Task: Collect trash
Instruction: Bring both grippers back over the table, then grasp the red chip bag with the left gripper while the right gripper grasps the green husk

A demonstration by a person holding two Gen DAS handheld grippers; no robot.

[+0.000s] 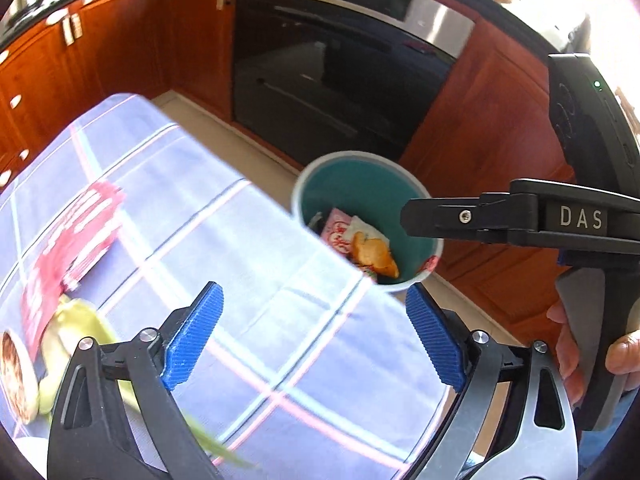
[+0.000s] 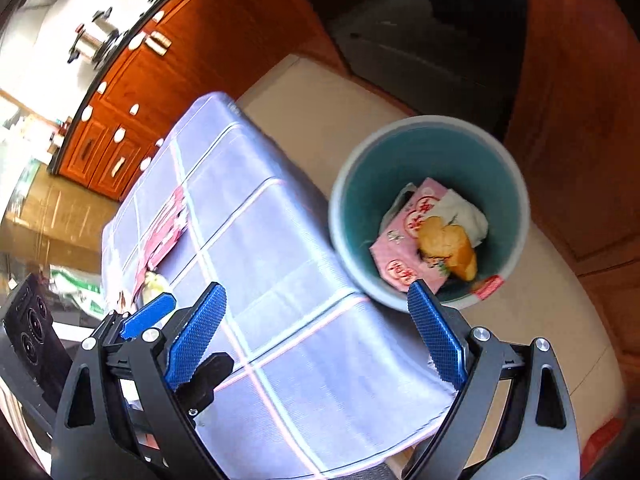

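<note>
Grippers, left gripper [image 1: 314, 334] and right gripper [image 2: 316, 332], gape wide and empty; bin [image 2: 340, 216] hugs the tablecloth [image 2: 256, 264], so a careless swing could topple it.

The tablecloth [image 2: 280, 240] is seen as thin woven cloth with a faint sheen; the bin [image 2: 430, 148] as smooth matt plastic; the cabinets [image 1: 120, 52] as glossy varnished wood; the oven front [image 1: 340, 92] as dark glass under brushed metal; the gripper pads [image 1: 194, 332] as ribbed blue plastic.
</note>
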